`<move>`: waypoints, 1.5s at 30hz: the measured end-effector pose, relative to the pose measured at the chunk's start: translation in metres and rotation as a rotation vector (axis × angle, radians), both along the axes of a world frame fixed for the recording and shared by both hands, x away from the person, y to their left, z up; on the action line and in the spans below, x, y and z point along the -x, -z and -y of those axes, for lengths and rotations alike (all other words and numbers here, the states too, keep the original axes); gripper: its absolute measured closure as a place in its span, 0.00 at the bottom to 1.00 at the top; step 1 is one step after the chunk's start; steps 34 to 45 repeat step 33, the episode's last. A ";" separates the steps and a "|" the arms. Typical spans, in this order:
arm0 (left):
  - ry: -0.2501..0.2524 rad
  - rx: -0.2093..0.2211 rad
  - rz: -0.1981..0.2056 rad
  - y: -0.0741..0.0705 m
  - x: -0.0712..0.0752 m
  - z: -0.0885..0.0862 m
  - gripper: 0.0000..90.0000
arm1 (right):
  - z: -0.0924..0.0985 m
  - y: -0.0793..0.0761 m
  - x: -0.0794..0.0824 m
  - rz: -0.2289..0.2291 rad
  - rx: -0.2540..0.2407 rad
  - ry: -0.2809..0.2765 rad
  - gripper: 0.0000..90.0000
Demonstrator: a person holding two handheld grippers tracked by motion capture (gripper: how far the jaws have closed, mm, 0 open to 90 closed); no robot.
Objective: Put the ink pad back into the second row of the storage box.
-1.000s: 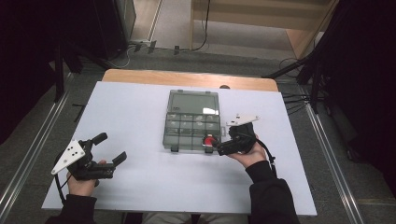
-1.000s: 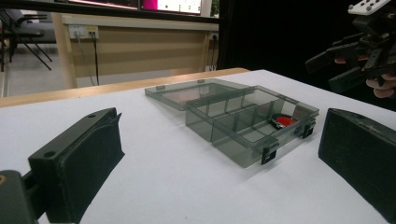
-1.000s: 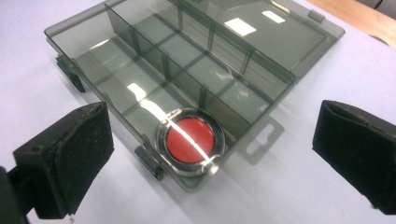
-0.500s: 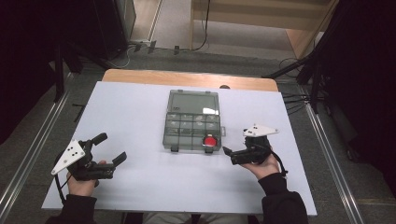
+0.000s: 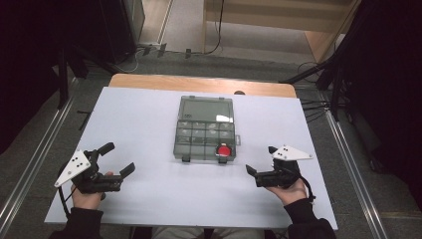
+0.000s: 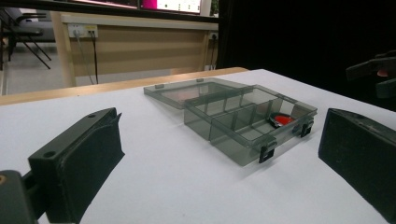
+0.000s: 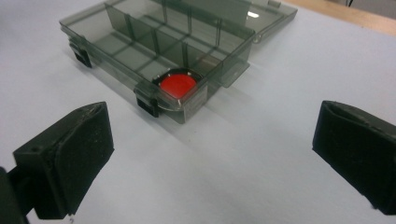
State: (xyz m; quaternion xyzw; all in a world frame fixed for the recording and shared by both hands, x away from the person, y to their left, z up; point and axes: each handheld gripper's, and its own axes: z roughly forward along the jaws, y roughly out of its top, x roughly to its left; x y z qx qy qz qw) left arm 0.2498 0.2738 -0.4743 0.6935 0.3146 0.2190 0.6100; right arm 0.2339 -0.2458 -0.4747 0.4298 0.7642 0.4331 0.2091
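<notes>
A smoky clear compartment box [image 5: 199, 142] lies mid-table with its lid [image 5: 206, 109] folded flat behind it. A red round piece [image 5: 224, 151] rests in its front right compartment. My right gripper [image 5: 261, 160] hovers open to the right of the box and nearer the front, nothing between its jaws. In the right gripper view the red piece [image 7: 178, 85] lies just ahead of the open gripper [image 7: 210, 154], inside the box [image 7: 140, 42]. My left gripper [image 5: 118, 158] is open and empty at the front left. In the left gripper view the box [image 6: 243, 123] lies beyond the open gripper [image 6: 219, 163].
The white tabletop [image 5: 139, 119] has a wooden strip [image 5: 149, 82] along its far edge. Metal rails [image 5: 30, 164] run along both sides on the floor, and cables [image 5: 313, 107] lie at the back right. Dark stands flank the table.
My right gripper has let go of the red piece in the box's front right compartment and drawn back to the right and toward the front. The left gripper has stayed put.
</notes>
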 end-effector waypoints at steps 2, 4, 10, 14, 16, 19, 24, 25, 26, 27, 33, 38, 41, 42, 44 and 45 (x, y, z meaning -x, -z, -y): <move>0.000 0.000 -0.001 0.000 0.000 0.000 0.00 | 0.003 0.001 0.004 0.014 -0.021 0.007 0.00; 0.000 0.001 -0.001 0.000 0.000 0.000 0.00 | 0.006 0.002 0.008 0.030 -0.037 0.013 0.00; 0.000 0.001 -0.003 0.000 0.000 0.000 0.00 | 0.022 0.009 0.018 0.106 -0.096 0.094 0.00; -0.003 0.002 -0.004 0.000 0.000 -0.001 0.00 | 0.028 0.013 0.022 0.141 -0.136 0.123 0.00; -0.003 0.003 -0.005 0.000 0.000 -0.001 0.00 | 0.031 0.014 0.024 0.169 -0.154 0.134 0.00; -0.004 0.002 -0.006 0.000 0.001 -0.001 0.00 | 0.036 0.019 0.028 0.205 -0.172 0.145 0.00; -0.003 0.003 -0.010 0.001 0.000 -0.001 0.00 | 0.039 0.035 0.032 0.198 -0.167 0.157 0.00; -0.002 0.004 -0.012 0.001 0.000 -0.001 0.00 | 0.039 0.036 0.031 0.189 -0.165 0.157 0.00; -0.002 0.004 -0.012 0.001 0.000 0.000 0.00 | 0.038 0.036 0.030 0.187 -0.162 0.154 0.00; -0.001 0.004 -0.013 0.001 0.000 0.000 0.00 | 0.038 0.036 0.030 0.192 -0.163 0.152 0.00; 0.005 0.005 -0.019 0.001 0.000 0.000 0.00 | 0.035 0.036 0.031 0.201 -0.147 0.135 0.00; 0.005 0.005 -0.019 0.001 0.000 0.000 0.00 | 0.035 0.036 0.031 0.201 -0.147 0.135 0.00; 0.005 0.005 -0.019 0.001 0.000 0.000 0.00 | 0.035 0.036 0.031 0.201 -0.147 0.135 0.00; 0.005 0.005 -0.019 0.001 0.000 0.000 0.00 | 0.035 0.036 0.031 0.201 -0.147 0.135 0.00; 0.005 0.005 -0.019 0.001 0.000 0.000 0.00 | 0.035 0.036 0.031 0.201 -0.147 0.135 0.00; 0.005 0.005 -0.019 0.001 0.000 0.000 0.00 | 0.035 0.036 0.031 0.201 -0.147 0.135 0.00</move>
